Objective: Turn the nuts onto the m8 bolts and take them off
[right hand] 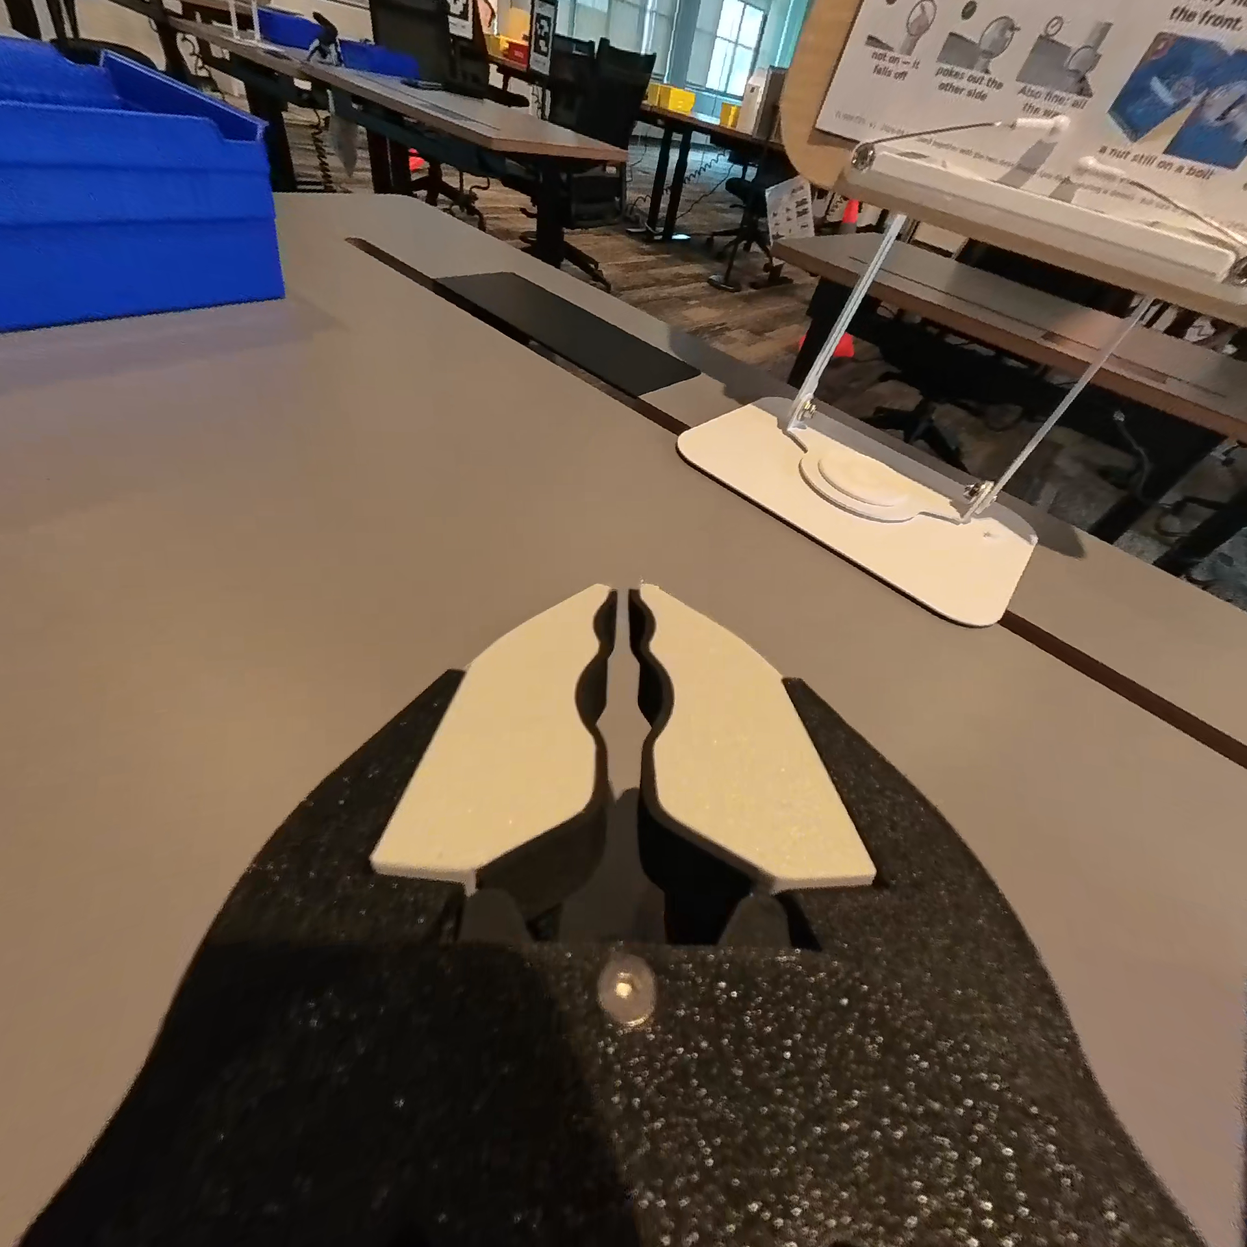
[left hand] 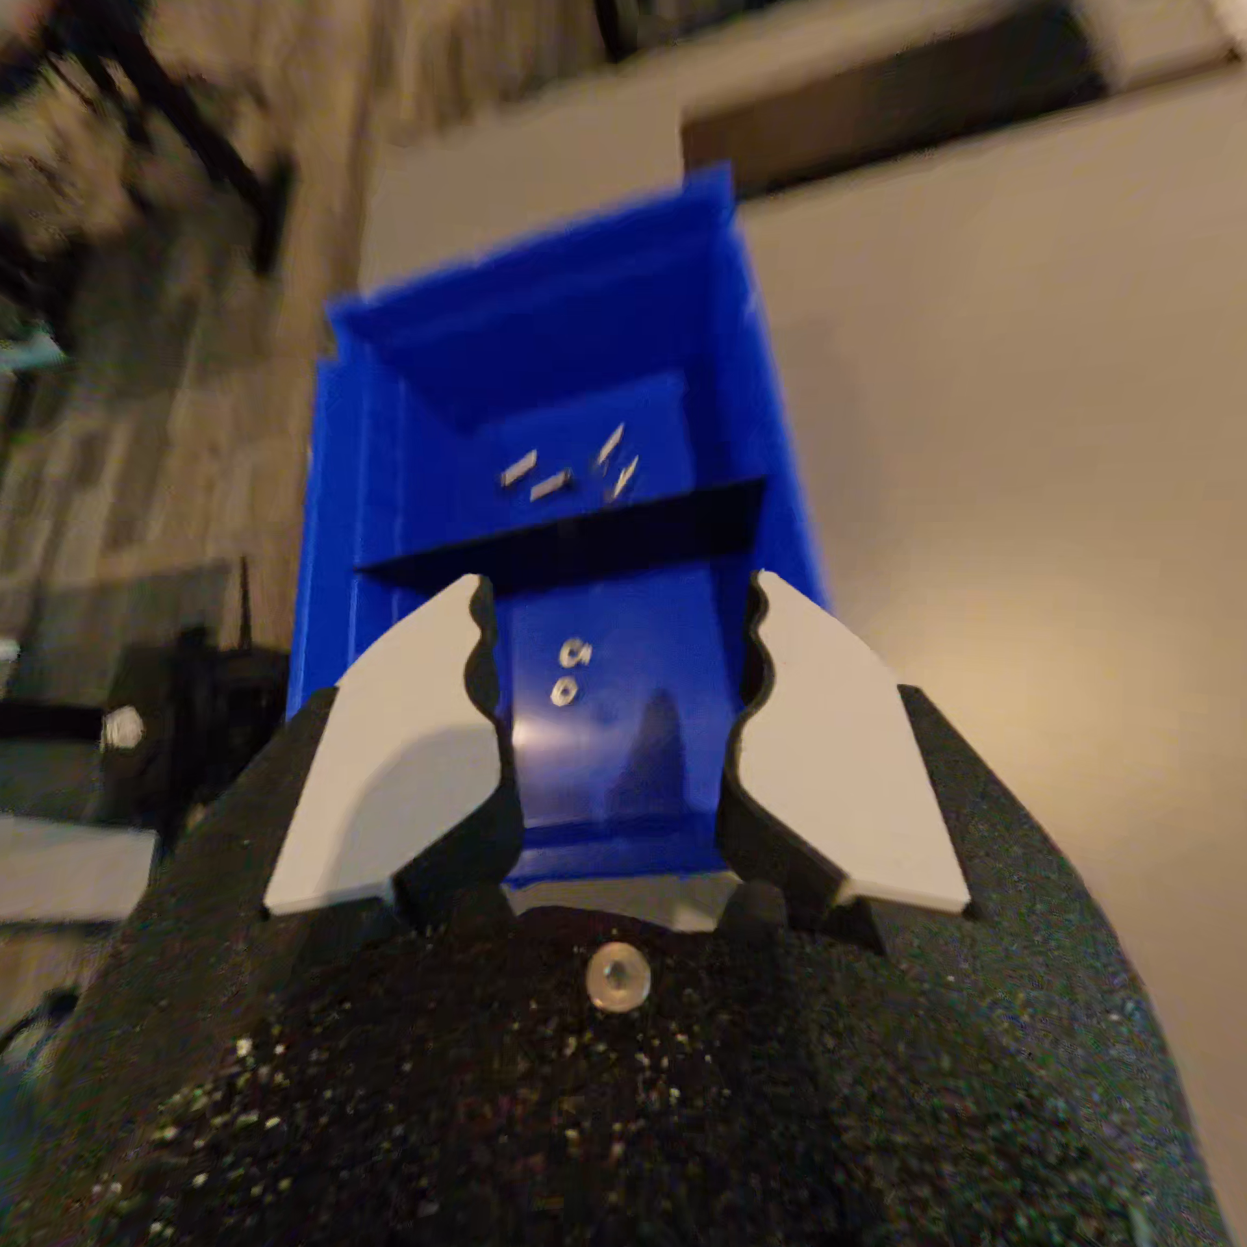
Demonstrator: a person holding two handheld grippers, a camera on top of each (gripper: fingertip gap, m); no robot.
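Spread wide, the left gripper (left hand: 617, 587) hangs over two nuts (left hand: 569, 671) in a blue bin (left hand: 351, 513); bolts (left hand: 570, 465) lie beyond its divider (left hand: 560, 540). Right gripper (right hand: 622, 592), nearly closed and empty, faces a printed sign stand (right hand: 870, 513) at the desk (right hand: 270, 540) edge.

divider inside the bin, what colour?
Black divider in the blue bin; clearest in left wrist view.

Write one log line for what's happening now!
left gripper: open, above blue bin | nuts: near compartment | bolts: far compartment | right gripper: shut, empty

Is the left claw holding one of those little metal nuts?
No, the left gripper hangs open and empty above the blue bin, two nuts lying below.
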